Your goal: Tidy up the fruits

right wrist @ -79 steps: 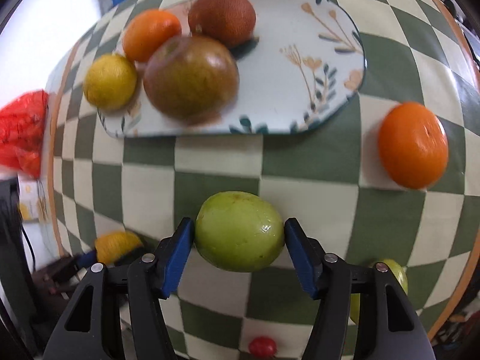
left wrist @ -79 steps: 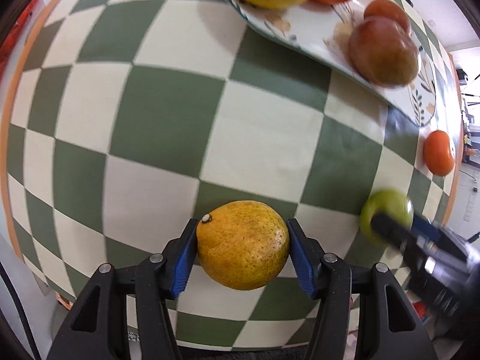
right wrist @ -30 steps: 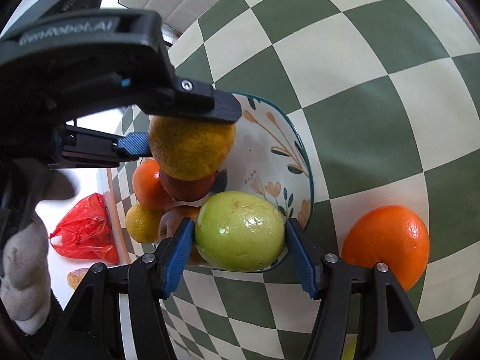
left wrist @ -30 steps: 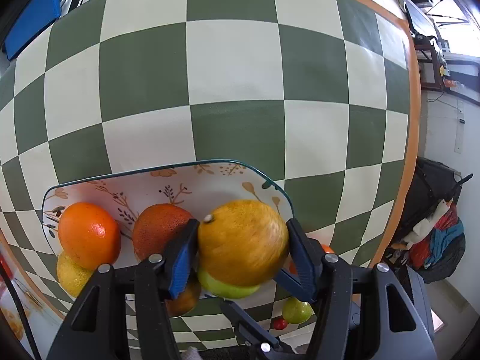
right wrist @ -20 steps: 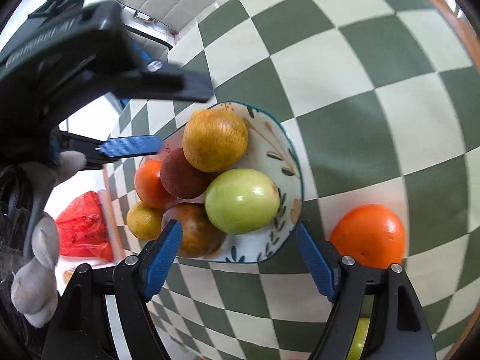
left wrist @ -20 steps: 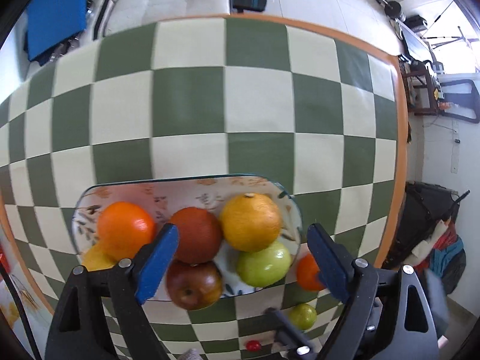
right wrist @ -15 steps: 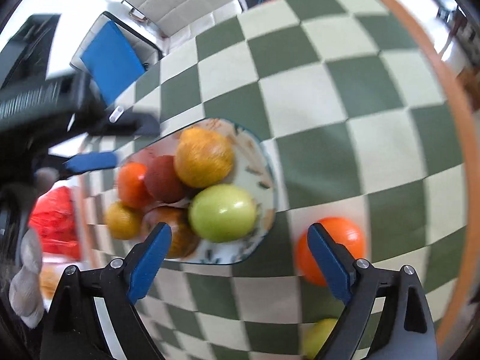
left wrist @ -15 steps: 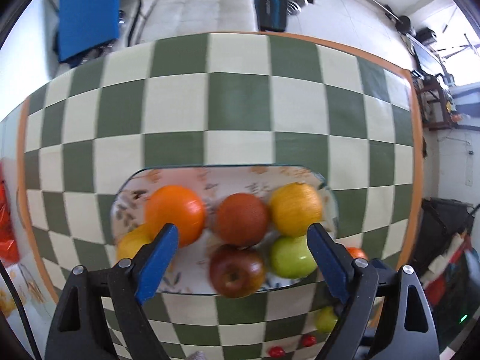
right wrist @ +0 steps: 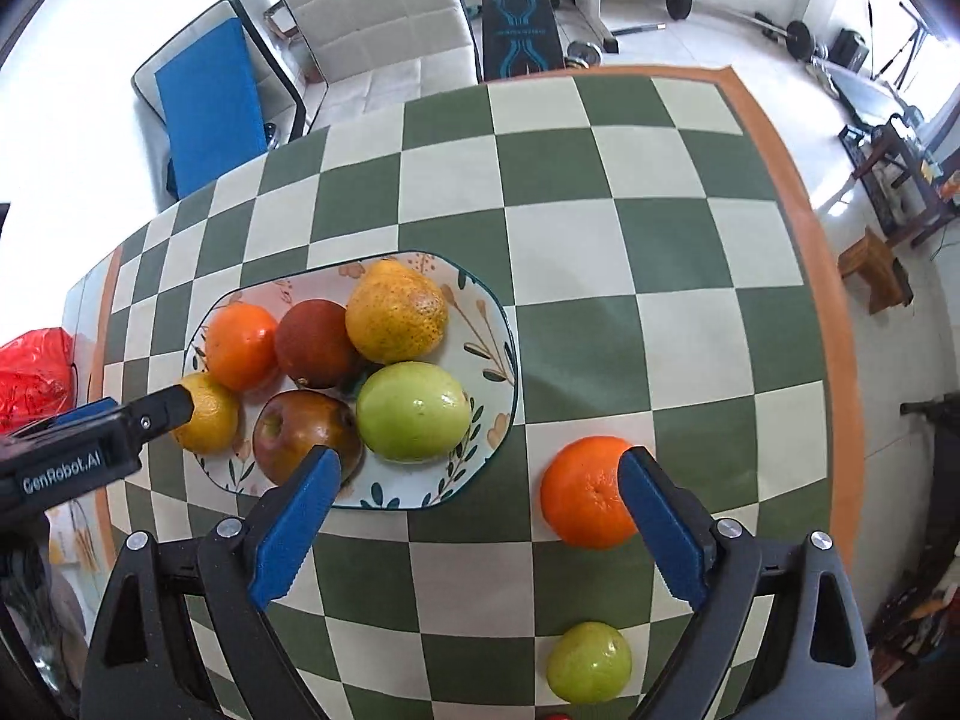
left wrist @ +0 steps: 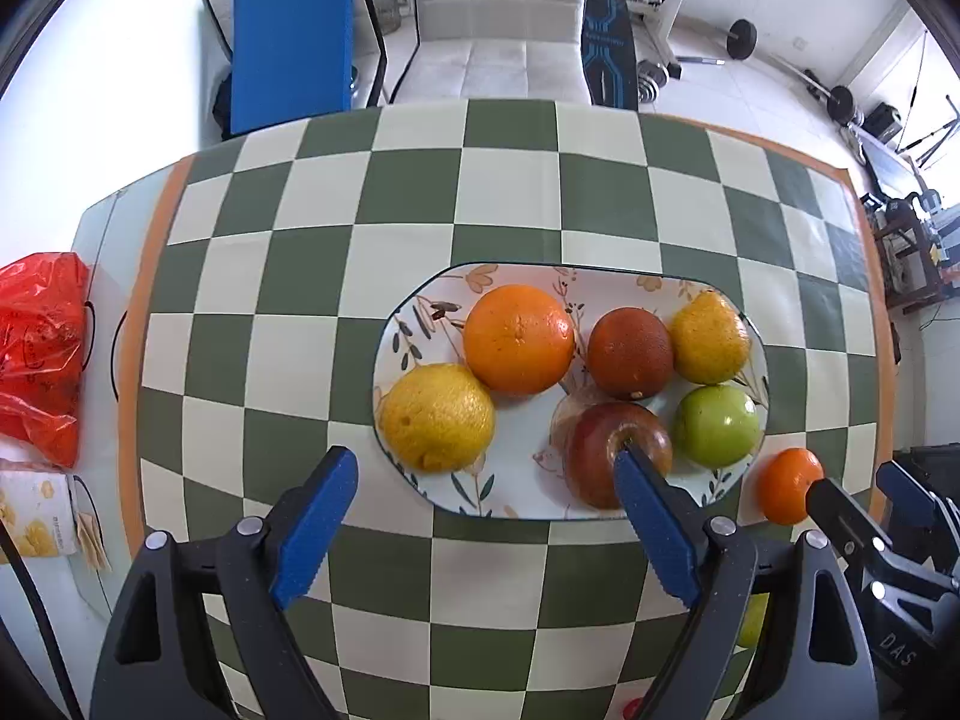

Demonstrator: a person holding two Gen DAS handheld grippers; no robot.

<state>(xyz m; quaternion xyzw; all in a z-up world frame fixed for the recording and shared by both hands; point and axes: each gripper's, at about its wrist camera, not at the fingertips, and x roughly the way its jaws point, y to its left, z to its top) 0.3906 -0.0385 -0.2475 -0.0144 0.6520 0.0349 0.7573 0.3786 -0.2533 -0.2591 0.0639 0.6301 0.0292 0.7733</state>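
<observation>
Green-and-cream checks cover the counter (left wrist: pixel 510 192), where a flowered plate (left wrist: pixel 420 324) lies ahead of the left hand-held gripper (left wrist: pixel 483 516), which gapes wide and holds nothing. On the plate sit a lemon (left wrist: pixel 437 417), an orange (left wrist: pixel 519 347), a brown fruit (left wrist: pixel 630 351), a speckled yellow fruit (left wrist: pixel 710 345), an apple (left wrist: pixel 606 450) and a green apple (left wrist: pixel 717 426). The right hand-held gripper (right wrist: pixel 480 531) is also spread open and empty; just beside its right finger lies a loose orange (right wrist: pixel 585 489), with a small green fruit (right wrist: pixel 589 663) nearer, below it.

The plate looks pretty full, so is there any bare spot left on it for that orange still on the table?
The plate is crowded on its right half, where four fruits sit packed together. Bare patches remain along its near rim between the lemon and the red apple, and at the far left corner behind the lemon. The loose orange lies on the checkered cloth, which is open beyond the plate.
</observation>
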